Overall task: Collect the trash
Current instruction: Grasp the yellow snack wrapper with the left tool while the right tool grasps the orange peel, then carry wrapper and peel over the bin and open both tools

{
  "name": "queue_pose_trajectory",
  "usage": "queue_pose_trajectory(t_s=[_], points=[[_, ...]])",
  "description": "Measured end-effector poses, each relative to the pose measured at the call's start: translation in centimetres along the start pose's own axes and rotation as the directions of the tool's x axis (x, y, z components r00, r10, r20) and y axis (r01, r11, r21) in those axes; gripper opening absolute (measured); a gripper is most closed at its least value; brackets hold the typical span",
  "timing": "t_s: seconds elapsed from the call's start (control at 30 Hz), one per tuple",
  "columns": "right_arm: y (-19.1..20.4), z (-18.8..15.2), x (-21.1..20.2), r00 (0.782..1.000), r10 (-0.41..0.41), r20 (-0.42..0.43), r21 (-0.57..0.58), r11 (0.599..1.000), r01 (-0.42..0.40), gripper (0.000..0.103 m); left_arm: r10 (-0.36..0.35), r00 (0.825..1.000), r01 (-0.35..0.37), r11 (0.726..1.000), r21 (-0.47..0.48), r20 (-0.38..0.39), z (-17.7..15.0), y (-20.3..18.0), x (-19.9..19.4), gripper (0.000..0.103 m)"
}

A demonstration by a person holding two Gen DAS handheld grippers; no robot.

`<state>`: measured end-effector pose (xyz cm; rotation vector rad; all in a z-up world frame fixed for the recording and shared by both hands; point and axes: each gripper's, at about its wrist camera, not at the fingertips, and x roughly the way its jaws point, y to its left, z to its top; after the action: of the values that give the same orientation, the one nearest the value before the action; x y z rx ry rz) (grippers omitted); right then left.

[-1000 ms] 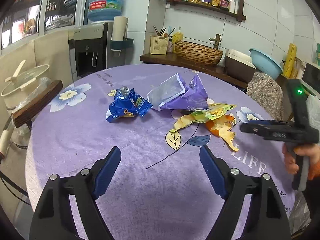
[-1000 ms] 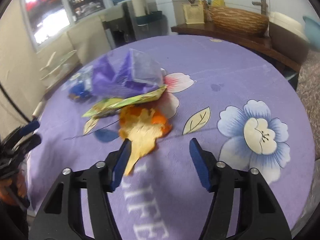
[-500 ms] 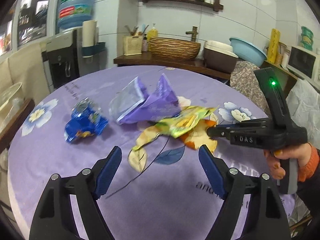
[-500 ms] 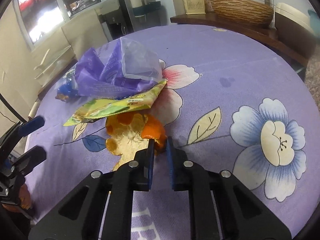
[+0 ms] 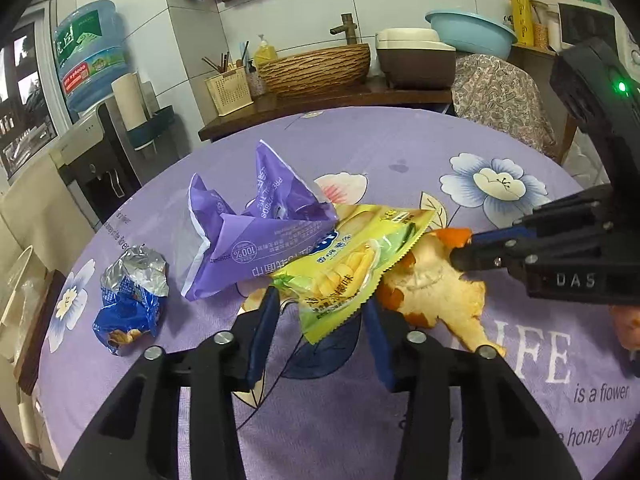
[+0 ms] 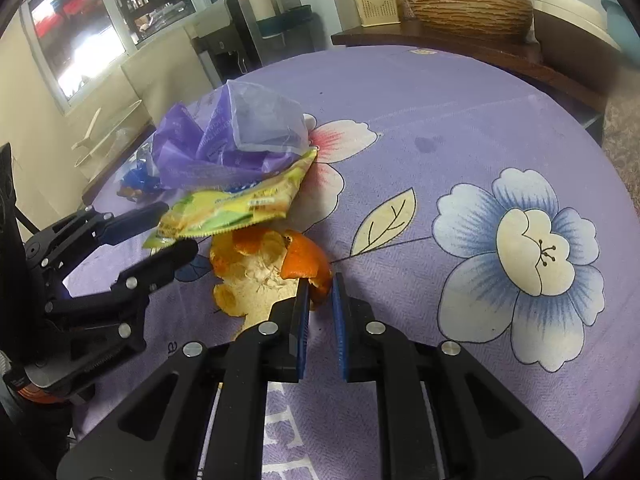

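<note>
- Right tongs: clamped on the curled edge of the orange peel, which lies on the worktop just ahead. A second ago they stood wide over it; that grab looks done, lift pending.
- Left tongs: closing now around the near corner of the yellow snack wrapper. The wrapper sits between the pads; contact is not clear yet. They have swung in from open cloth to reach it.
- Meaning: two pieces nearly secured at once.
- Outward: purple bag at 11 o'clock of the left tongs, its edge lying on the yellow wrapper; crumpled blue wrapper at 9 o'clock, apart and untouched.
- Surface: round worktop in purple floral cloth, printed lettering near the tongs.
- Room: woven basket, blue basin and water dispenser at 12 o'clock, tiled wall. No bin in view.
</note>
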<state>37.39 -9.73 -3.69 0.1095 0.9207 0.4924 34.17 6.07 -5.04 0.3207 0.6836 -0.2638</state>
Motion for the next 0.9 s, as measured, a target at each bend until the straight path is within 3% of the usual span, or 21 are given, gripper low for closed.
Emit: queue_pose_trajectory(t_s=[0.23,0.37,0.7,0.9], points=[[-0.2,-0.5,-0.5,1.000,0.023,0.013,0.018,1.000,-0.023,0.012,-0.020,1.000,0.019,1.000,-0.024,-0.013,0.1,0.0,0.1,0.020],[0.3,-1.1,-2.0,0.999,0.023,0.041,-0.008,1.000,-0.023,0.011,-0.063,0.998,0.064,0.994,-0.088,0.013,-0.1,0.4,-1.3,0.015],[1.0,-4.4,-8.1,0.990,0.013,0.143,-0.083,0.997,-0.001,0.009,-0.108,0.989,0.122,0.980,-0.155,0.099,-1.1,-0.7,-6.1,0.014],[0.7,-7.4,-13.1,0.974,0.006,0.228,-0.110,0.994,0.019,0.008,-0.144,0.979,0.166,0.974,-0.154,0.144,-0.9,-2.9,-8.9,0.013]])
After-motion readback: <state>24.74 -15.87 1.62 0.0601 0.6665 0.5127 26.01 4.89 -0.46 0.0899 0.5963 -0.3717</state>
